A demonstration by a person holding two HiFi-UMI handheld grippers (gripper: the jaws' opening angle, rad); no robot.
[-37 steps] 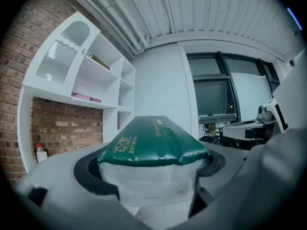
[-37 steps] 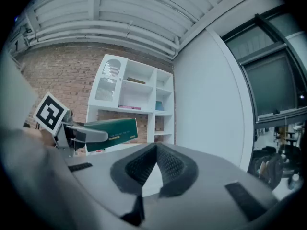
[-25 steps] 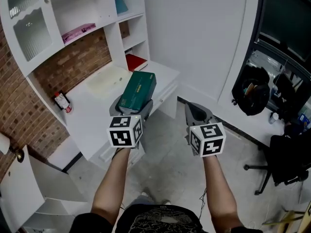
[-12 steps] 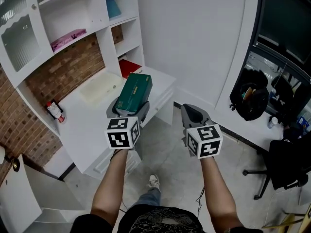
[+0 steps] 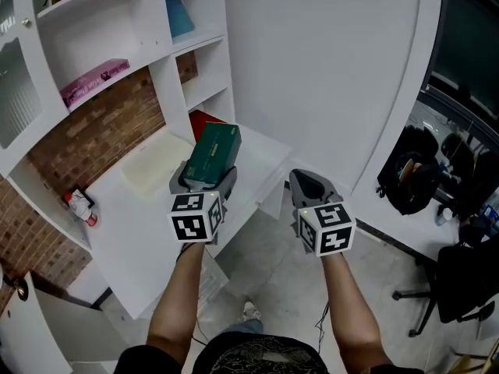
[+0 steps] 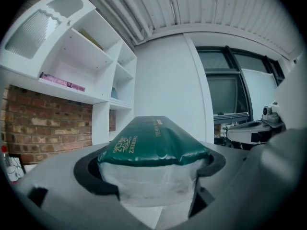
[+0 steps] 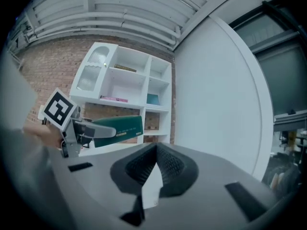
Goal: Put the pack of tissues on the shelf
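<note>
The left gripper [image 5: 204, 181] is clamped on the near end of a dark green plastic pack of tissues [image 5: 213, 153], which juts forward past its jaws, up in the air. Just to its right, the right gripper [image 5: 310, 184] carries nothing, its 2 jaws pressed together. Below and ahead of the pack lies a white desk top [image 5: 132, 216], a flat red item [image 5: 204, 121] at its far end. Farther ahead and left rises the white shelf unit [image 5: 168, 68] against a red brick wall [image 5: 101, 135]. A flat pink box [image 5: 92, 80] lies on 1 shelf, and a blue book [image 5: 179, 14] stands in a compartment higher up.
</note>
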